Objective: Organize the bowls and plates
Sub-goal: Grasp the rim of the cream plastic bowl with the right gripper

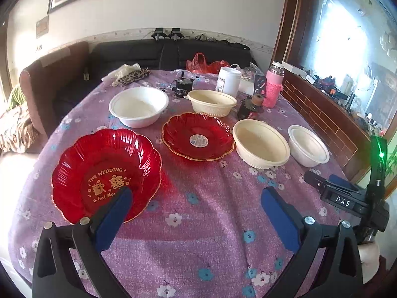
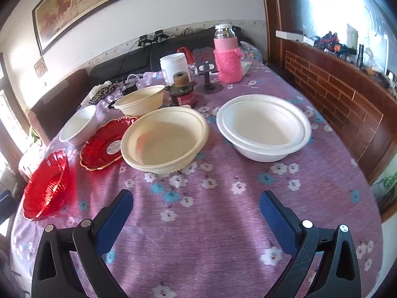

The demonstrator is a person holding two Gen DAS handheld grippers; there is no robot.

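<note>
A purple floral tablecloth (image 1: pixel 198 223) carries two red plates (image 1: pixel 106 173) (image 1: pixel 198 136), two cream bowls (image 1: pixel 261 144) (image 1: pixel 211 103) and two white bowls (image 1: pixel 139 106) (image 1: pixel 309 145), all standing apart. The left gripper (image 1: pixel 196 196) and right gripper (image 2: pixel 196 198) hover above bare cloth, jaws spread wide, empty. Behind, a pink-sleeved bottle (image 2: pixel 227 57) stands by what may be a small burner (image 2: pixel 182 92).

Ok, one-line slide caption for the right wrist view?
Open right gripper above the floral tablecloth, facing a cream bowl, a white bowl and two red plates.
</note>
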